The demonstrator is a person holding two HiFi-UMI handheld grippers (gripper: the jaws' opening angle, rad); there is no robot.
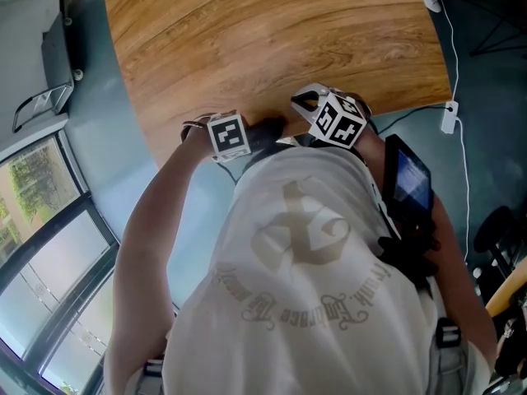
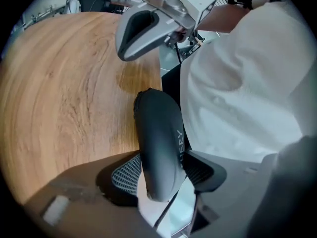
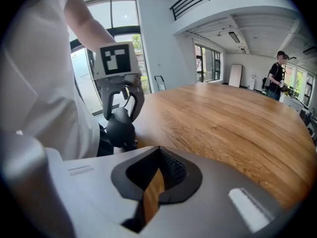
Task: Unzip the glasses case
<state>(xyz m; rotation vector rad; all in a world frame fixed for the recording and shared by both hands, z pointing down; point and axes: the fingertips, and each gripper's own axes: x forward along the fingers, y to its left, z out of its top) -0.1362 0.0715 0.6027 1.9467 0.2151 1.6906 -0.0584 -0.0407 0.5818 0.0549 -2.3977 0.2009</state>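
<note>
A dark grey glasses case [image 2: 159, 138] stands upright between the mesh pads of my left gripper [image 2: 161, 175], which is shut on it just off the near edge of the wooden table [image 2: 69, 88]. From the head view the case [image 1: 268, 127] is a dark shape between the two marker cubes, close to my white shirt. My right gripper [image 3: 157, 175] is shut with nothing in it, and its grey fingers [image 2: 133, 31] hang above and beyond the case. The right gripper view shows the left gripper [image 3: 120, 99] holding the case [image 3: 120, 129] from above. No zipper shows in any view.
The round wooden table [image 1: 272, 39] stretches away from me. A black tablet [image 1: 408, 179] is strapped at my right side. A white cable with a plug [image 1: 449, 118] hangs off the table's right edge. A person [image 3: 277, 76] stands far across the room.
</note>
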